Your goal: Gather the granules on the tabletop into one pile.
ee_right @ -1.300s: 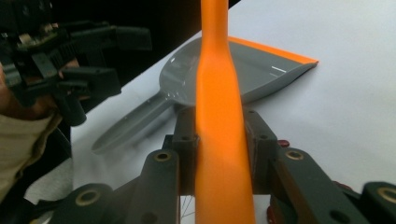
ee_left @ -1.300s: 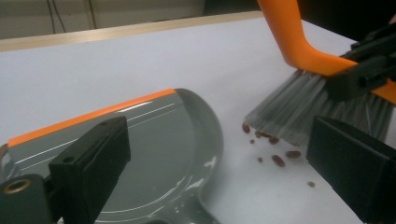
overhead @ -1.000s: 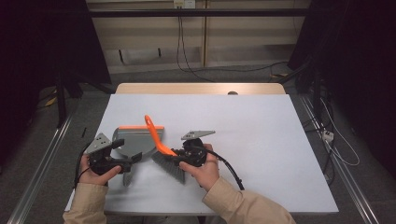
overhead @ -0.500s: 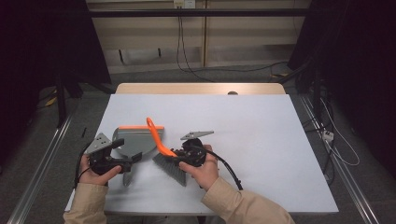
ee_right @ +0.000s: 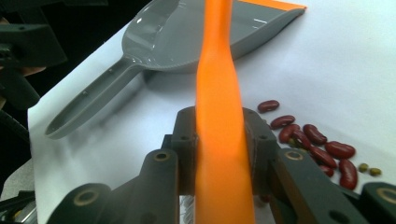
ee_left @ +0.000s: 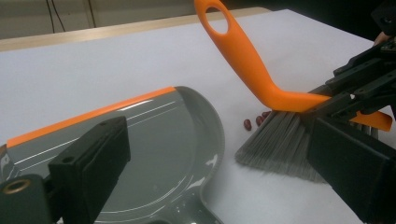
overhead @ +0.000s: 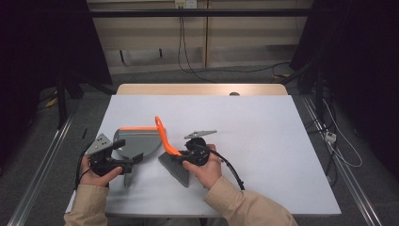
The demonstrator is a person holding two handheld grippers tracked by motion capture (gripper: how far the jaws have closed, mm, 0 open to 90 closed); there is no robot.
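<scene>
A brush with an orange handle (overhead: 162,134) and grey bristles (overhead: 175,168) stands on the white table (overhead: 282,141), handle tilted up and to the left. My right gripper (overhead: 186,153) is shut on the low end of that handle (ee_right: 218,93). A grey dustpan (overhead: 136,141) with an orange lip lies just left of the brush, its thin handle (ee_right: 84,107) pointing toward the table's near edge. My left gripper (overhead: 127,151) is open beside the pan's rear, with the pan (ee_left: 154,140) between its spread jaws. Several red beans (ee_right: 317,144) lie beside the bristles (ee_left: 280,144).
A few small green beans (ee_right: 367,168) sit beside the red ones. The table's near-left corner (ee_right: 35,116) is close to the dustpan handle. Bare white tabletop stretches to the right and back. Metal rails (overhead: 42,160) and cables run along the floor.
The brush's handle tip has drifted a little to the right with my right gripper. My left gripper and the dustpan have stayed put.
</scene>
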